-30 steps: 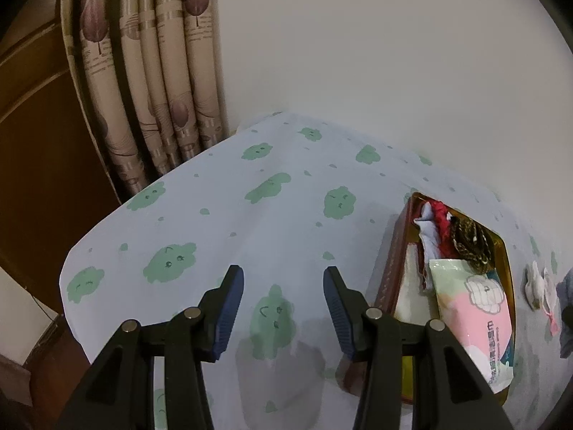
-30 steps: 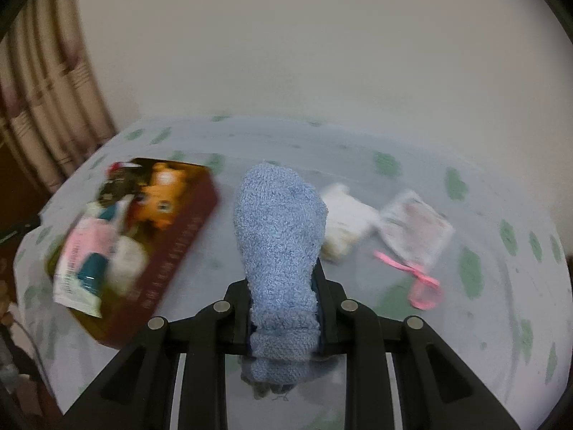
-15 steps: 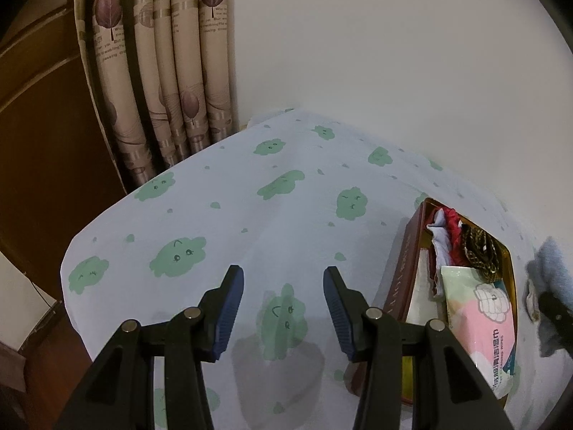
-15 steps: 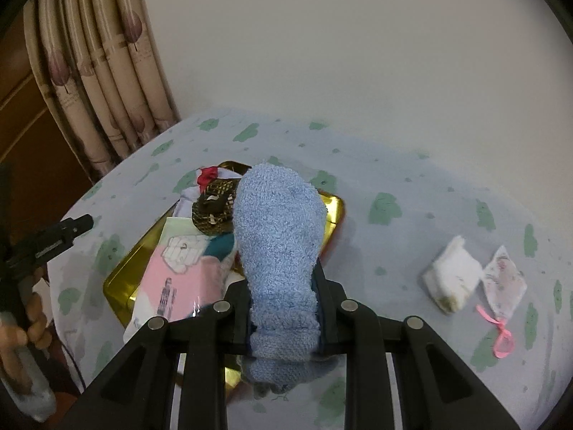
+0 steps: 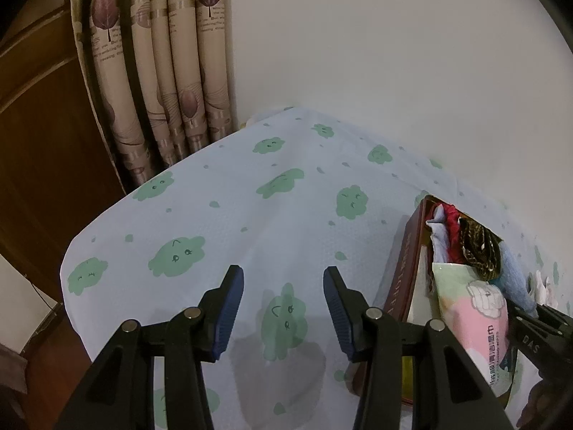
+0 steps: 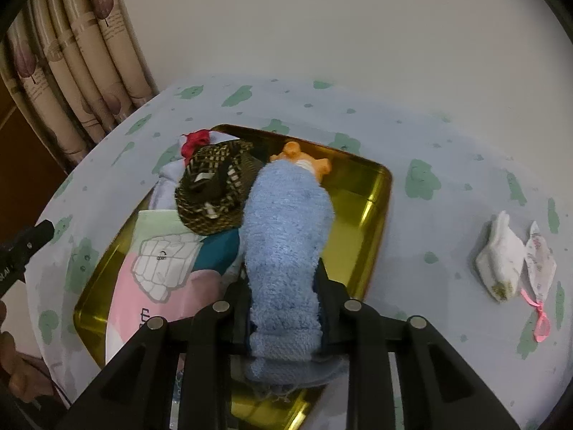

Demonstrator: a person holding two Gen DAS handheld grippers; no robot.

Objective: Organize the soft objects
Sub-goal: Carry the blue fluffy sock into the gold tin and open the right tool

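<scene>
A table is standing against the wall, wearing a pale blue tablecloth (image 6: 412,136) printed with green cloud faces. Directly on the cloth, a gold tin tray (image 6: 379,193) with a dark red outer wall is sitting near the curtain-side edge. Well to the right of the tray, a white folded cloth (image 6: 501,261) is lying flat, and just beyond it, touching its far side, a small printed sachet (image 6: 540,265) is lying with its pink ribbon trailing toward the near edge.

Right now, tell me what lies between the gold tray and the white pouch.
Nothing: in the right wrist view only bare tablecloth separates the gold tray from the white pouch.
</scene>
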